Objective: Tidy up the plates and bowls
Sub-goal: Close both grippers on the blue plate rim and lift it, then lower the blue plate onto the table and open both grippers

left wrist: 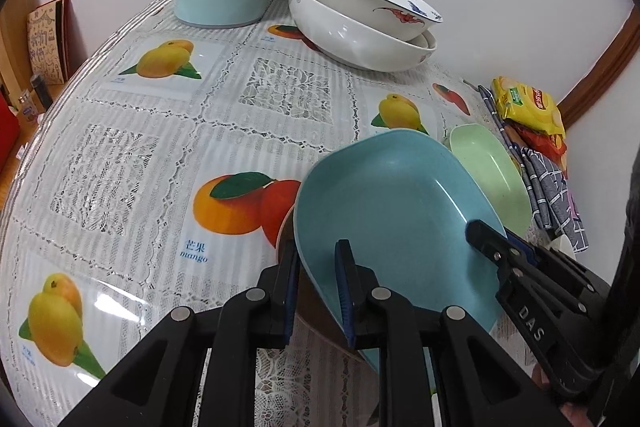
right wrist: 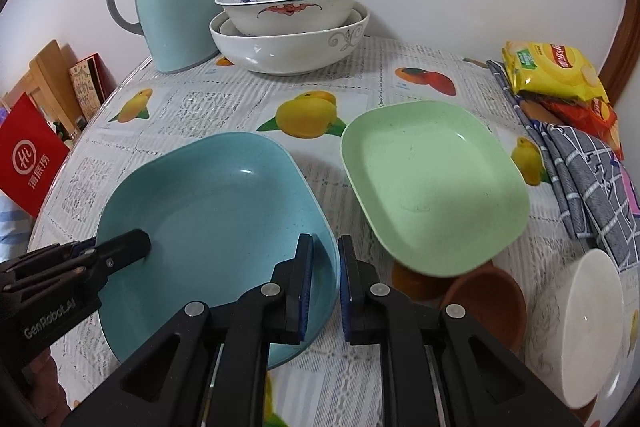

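Tablecloth (left wrist: 168, 147): fruit pictures are printed on it; under one pair of fruits "mango" is read in blue, with two Chinese characters above it.
Blue plate (right wrist: 224, 211): it is held tilted above the near part of the tabletop, gripped at two opposite rims.
Left gripper (left wrist: 318, 287): its jaws are clamped on the near rim of the blue plate, one finger under it and one inside; "GenRobot.AI" is read on its body in the right wrist view.
Right gripper (right wrist: 325, 279): its jaws are clamped on the plate's rim at the side toward the green plate; "DAS" is read on its body in the left wrist view.
Green plate (right wrist: 436, 183): it is seen just beside the blue plate, toward the right edge of the tabletop, raised over a brown bowl (right wrist: 486, 301).
White bowl (right wrist: 592, 323): it is placed near the right near corner, beside the brown bowl.
Stacked bowls (right wrist: 288, 27): a bowl painted in blue and red is nested in a larger white bowl at the far edge.
Jug (right wrist: 172, 3): a pale blue jug with a grey handle is stood at the far left, beside the stacked bowls.
Snack bags (right wrist: 556, 71): a yellow bag and a red one with printed logos are laid at the right edge; the writing cannot be read.
Checked cloth (right wrist: 588, 179): it is laid along the right edge, under the snack bags.
Red card (right wrist: 28, 163): it is seen beyond the left edge, marked "Hi" in a circle above Chinese characters.
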Available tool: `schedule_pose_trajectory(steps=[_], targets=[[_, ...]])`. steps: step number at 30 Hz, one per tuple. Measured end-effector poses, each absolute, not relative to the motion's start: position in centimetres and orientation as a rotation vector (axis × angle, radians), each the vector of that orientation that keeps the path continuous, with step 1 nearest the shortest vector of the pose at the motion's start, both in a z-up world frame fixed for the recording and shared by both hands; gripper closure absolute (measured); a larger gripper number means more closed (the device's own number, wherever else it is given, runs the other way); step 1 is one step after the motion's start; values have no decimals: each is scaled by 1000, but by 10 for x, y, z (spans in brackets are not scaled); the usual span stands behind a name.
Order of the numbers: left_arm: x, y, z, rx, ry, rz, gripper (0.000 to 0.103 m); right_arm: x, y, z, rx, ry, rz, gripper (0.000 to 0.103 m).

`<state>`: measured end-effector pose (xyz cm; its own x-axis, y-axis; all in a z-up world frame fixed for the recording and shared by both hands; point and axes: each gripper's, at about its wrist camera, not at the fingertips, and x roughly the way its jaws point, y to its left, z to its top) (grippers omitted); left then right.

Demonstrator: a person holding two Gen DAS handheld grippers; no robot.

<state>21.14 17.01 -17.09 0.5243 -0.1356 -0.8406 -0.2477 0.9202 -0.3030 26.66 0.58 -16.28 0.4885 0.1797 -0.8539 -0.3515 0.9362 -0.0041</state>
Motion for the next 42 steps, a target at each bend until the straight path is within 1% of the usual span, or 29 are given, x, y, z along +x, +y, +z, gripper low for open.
schedule_pose_trajectory(steps=[5, 8, 10, 12, 14, 17, 19, 21, 25, 32, 39, 42], targets=[[210, 170, -169, -416, 1022, 50, 84, 270, 9, -166, -214, 1013, 340, 85], [209, 169, -167, -414, 1035, 38, 81, 270, 10, -167, -228, 1009, 347, 83], [208, 167, -167, -412, 1043, 26, 72, 271, 9, -165, -226, 1004, 338, 78], [206, 163, -164, -393, 1042, 22, 69, 269, 8, -163, -225, 989, 324, 60], [202, 161, -163, -383, 1040, 18, 65, 266, 7, -160, -230, 963, 318, 56], [199, 158, -161, -370, 1044, 15, 60, 261, 2, -155, -224, 952, 312, 56], [196, 156, -158, -363, 1042, 9, 53, 258, -1, -152, -222, 948, 304, 56], [194, 152, -156, -350, 1040, 7, 49, 254, -4, -149, -220, 945, 300, 56], [189, 146, -152, -325, 1046, 24, 45, 244, -12, -144, -202, 945, 290, 56], [177, 146, -141, -318, 1038, 44, 45, 223, -27, -131, -191, 930, 276, 55], [164, 134, -120, -294, 1003, 23, 45, 201, -45, -112, -151, 898, 263, 40], [159, 125, -111, -274, 983, 21, 45, 192, -55, -105, -131, 889, 252, 39]])
